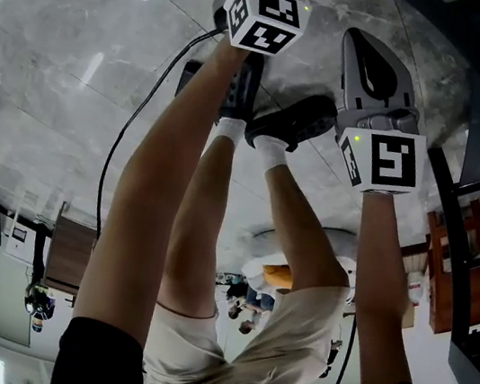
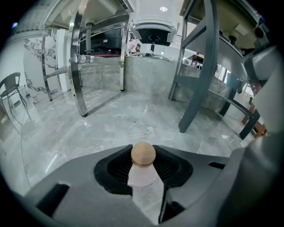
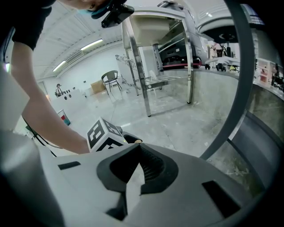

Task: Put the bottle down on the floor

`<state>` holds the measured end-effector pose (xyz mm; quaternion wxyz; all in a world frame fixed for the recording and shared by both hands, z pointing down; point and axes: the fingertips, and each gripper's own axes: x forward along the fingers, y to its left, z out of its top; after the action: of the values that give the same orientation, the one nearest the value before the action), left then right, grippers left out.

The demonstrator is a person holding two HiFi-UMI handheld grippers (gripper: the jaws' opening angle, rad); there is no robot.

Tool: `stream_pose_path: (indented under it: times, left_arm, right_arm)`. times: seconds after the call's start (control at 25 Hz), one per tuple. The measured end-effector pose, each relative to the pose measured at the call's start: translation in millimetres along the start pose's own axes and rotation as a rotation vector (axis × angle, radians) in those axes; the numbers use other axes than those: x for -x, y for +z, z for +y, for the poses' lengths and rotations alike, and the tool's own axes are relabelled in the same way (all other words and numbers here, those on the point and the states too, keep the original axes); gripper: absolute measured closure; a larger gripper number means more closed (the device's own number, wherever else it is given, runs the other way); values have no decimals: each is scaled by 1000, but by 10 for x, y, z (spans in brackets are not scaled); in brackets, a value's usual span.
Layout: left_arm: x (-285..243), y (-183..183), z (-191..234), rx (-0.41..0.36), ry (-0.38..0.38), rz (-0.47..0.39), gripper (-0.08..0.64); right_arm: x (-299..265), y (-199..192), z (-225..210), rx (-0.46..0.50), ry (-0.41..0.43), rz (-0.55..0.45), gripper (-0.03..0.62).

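Two-jaw check: find left gripper (image 2: 143, 156) clamped on clear bottle (image 2: 143, 178) under its wooden ball stopper (image 2: 143, 153). Find right gripper (image 3: 138, 153) pinched together, empty.

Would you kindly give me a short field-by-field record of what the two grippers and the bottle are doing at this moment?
Left gripper: jaws closed on the bottle, aimed down at the floor
Bottle: pale, clear body with a round wooden stopper near the jaw tips
Right gripper: jaws together, nothing between them
Floor: grey marble; the bottle's base is hidden, so contact cannot be told
Surroundings: metal frame legs stand ahead
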<state>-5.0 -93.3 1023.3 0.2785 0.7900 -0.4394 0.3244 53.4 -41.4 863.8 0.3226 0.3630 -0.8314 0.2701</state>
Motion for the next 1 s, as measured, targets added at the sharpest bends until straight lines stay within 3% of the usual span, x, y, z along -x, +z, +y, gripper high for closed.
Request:
stream_pose_path:
  times: [0.28,0.44,0.76,1.0]
  left_arm:
    - [-75,5,-49,0,-11,6,414]
    - [-65,-2,-121,38,-70,34,395]
    - [203,101,-180,-8,-85,57,365]
    - [538,409,-183,-22,-81,30,365]
  right_arm:
    - [-40,16,-77,4,-9,-1,588]
    - [-12,64,-67,-4,-14,-4,588]
    - [162,268,30,-14,-26,-17,588]
    - [389,527,158,6,-28,-24,588]
